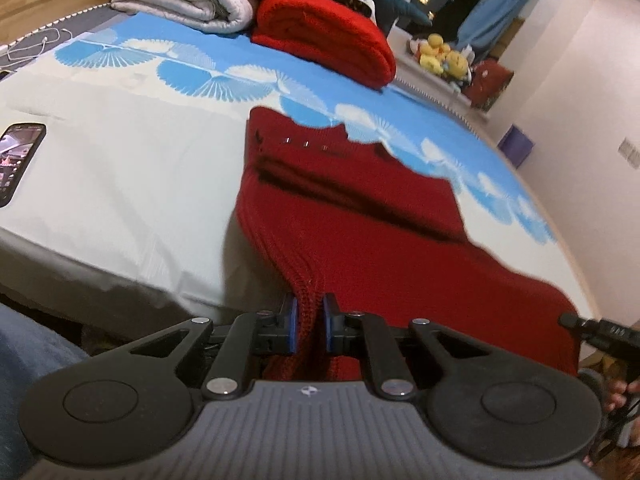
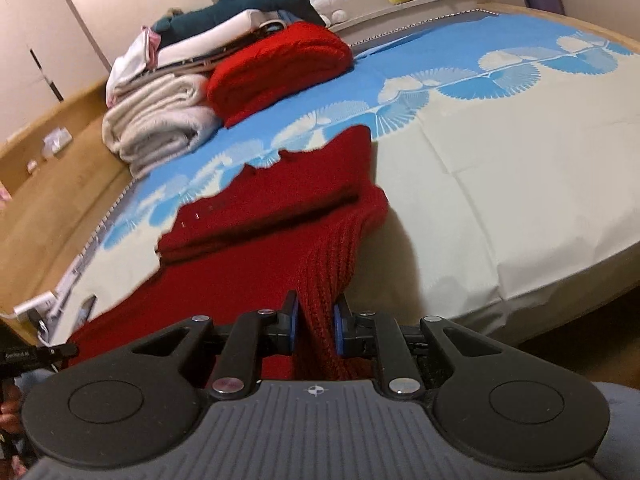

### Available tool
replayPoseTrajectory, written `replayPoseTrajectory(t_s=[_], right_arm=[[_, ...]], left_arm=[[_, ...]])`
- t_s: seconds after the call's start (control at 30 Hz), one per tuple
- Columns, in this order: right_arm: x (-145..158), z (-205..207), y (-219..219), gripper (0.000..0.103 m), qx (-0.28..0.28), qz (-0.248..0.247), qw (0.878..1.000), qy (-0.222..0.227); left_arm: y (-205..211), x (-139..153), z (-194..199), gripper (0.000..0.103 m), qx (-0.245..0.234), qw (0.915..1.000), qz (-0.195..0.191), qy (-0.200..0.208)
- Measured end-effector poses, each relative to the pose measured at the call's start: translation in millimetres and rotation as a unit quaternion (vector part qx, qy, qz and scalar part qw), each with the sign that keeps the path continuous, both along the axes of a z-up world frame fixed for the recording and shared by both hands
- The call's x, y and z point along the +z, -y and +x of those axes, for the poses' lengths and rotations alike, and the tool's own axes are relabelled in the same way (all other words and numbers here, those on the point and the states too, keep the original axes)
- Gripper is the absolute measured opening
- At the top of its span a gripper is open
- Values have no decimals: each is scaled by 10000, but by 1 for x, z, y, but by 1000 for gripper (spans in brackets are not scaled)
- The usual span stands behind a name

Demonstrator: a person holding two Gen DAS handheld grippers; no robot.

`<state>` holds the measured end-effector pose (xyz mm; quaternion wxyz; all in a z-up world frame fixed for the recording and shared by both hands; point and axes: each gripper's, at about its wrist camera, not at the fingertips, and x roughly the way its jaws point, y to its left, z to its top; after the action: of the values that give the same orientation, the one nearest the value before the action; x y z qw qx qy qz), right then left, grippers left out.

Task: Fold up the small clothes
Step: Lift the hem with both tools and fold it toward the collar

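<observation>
Two grippers, the left gripper (image 1: 308, 322) and right gripper (image 2: 316, 326), pinch the near hem of the soft, floppy red sweater (image 1: 360, 216) by the bed's (image 1: 120, 184) near edge, one at each corner, so it sags between them.

- The other gripper (image 2: 38, 354), seen at the left edge of the right wrist view beside the red knit garment (image 2: 256, 280), bears small white lettering on its black body; it is too small and blurred to read for certain.
- The phone (image 1: 18, 162), lying on the bed left of the garment, has a lit screen; nothing on it can be read.
- A small white cross-shaped mark (image 1: 309, 391) stands on the grey body of the gripper; it is a sign, not letters.
</observation>
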<state>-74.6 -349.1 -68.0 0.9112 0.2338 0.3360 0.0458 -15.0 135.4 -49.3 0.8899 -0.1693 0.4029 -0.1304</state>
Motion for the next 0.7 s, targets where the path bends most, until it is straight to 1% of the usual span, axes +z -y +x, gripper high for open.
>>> replayPoseTrajectory(t_s=[0.07, 0.13, 0.2, 0.27, 0.33, 0.37, 0.4, 0.43, 0.47, 0.5, 0.53, 0.57, 0.6, 0.63, 0.67, 0.7], right_arm=[[8, 15, 3, 17, -18, 126, 9999, 2], [15, 34, 4, 17, -19, 228, 9997, -24], [21, 67, 8, 17, -28, 291, 9995, -81], [26, 112, 15, 17, -59, 407, 9990, -165], [26, 171, 26, 17, -233, 559, 9974, -386], [24, 206, 34, 17, -409, 655, 9956, -537], [18, 233, 41, 19, -641, 808, 9921, -717], [8, 262, 51, 27, -977, 1024, 9854, -942], [-1, 285, 62, 33, -1411, 1179, 9764, -1131], [-7, 299, 73, 55, -1923, 1241, 9658, -1219], [-10, 305, 81, 80, -2295, 1288, 9571, -1214], [-11, 304, 87, 86, -2503, 1366, 9527, -1055], [-11, 297, 89, 86, -2596, 1426, 9519, -781], [-12, 289, 90, 87, -2586, 1447, 9532, -598], [-15, 280, 89, 88, -2592, 1462, 9536, -461], [-20, 271, 88, 89, -2663, 1476, 9517, -382]], left_arm=[[-1, 11, 17, 13, 52, 9999, -148, -17], [-2, 20, 43, 13, 146, 9995, -264, -53], [-1, 29, 77, 13, 201, 9992, -335, -69], [2, 35, 128, 13, 306, 9993, -232, -36], [3, 35, 189, 13, 504, 9985, -184, -59], [0, 31, 223, 14, 683, 9973, -240, -125], [-7, 22, 262, 22, 962, 9945, -317, -267], [-15, 15, 290, 26, 1357, 9893, -317, -428], [-27, 8, 313, 28, 1935, 9790, -264, -588], [-38, 5, 328, 29, 2276, 9714, -270, -626], [-49, 5, 337, 39, 2427, 9674, -381, -618], [-57, 6, 337, 46, 2462, 9661, -533, -569], [-63, 7, 333, 65, 2435, 9664, -660, -486], [-64, 8, 326, 80, 2426, 9666, -695, -438], [-63, 7, 319, 83, 2446, 9663, -678, -426], [-60, 4, 310, 84, 2429, 9668, -658, -432]])
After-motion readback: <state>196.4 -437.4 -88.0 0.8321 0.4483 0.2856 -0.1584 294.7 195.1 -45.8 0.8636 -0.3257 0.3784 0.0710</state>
